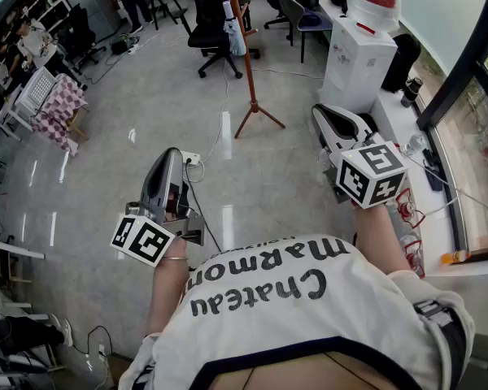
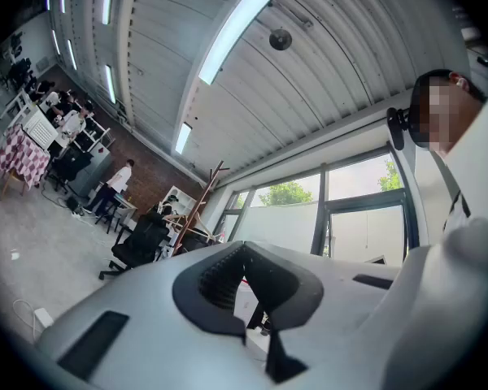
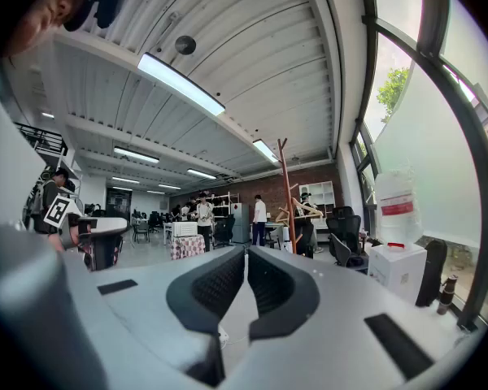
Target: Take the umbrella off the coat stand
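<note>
A wooden coat stand [image 1: 249,63] rises from the grey floor well ahead of me, with wooden hangers at its top. A pale folded umbrella [image 1: 231,24] hangs against its pole. My left gripper [image 1: 169,156] is held low at the left, shut and empty, far short of the stand. My right gripper [image 1: 320,114] is at the right, also shut with nothing in it. In the left gripper view the coat stand [image 2: 200,205] is small and distant beyond the left gripper [image 2: 244,249]. The right gripper view has the coat stand [image 3: 287,193] past the right gripper [image 3: 246,254].
A white water dispenser [image 1: 358,55] stands to the right of the stand, by a window ledge [image 1: 403,124]. A black office chair [image 1: 211,31] sits behind the stand. A power strip with a cable [image 1: 192,159] lies on the floor. A checkered table [image 1: 61,108] is at the left.
</note>
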`<act>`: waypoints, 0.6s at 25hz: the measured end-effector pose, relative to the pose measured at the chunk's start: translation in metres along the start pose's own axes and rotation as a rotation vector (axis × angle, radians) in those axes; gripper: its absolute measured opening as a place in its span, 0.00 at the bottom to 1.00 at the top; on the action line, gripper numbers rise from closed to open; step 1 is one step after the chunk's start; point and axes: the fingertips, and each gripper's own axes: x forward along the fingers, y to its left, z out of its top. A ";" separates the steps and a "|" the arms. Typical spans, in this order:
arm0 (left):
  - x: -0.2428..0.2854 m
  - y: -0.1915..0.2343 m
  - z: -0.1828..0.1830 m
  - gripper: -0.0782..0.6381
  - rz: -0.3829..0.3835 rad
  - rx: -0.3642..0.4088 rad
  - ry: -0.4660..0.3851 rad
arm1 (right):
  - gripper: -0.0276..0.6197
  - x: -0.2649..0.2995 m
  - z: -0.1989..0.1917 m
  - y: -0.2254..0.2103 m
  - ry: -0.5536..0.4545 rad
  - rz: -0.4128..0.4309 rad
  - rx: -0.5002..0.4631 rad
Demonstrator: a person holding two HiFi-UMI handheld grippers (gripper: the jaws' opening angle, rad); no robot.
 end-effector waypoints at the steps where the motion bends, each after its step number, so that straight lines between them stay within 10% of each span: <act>1: 0.003 0.000 -0.001 0.14 0.002 0.002 -0.002 | 0.10 0.001 0.000 -0.004 -0.001 0.002 0.002; 15: 0.026 -0.007 -0.053 0.14 0.002 0.003 0.079 | 0.10 0.018 -0.029 -0.025 0.034 0.144 0.098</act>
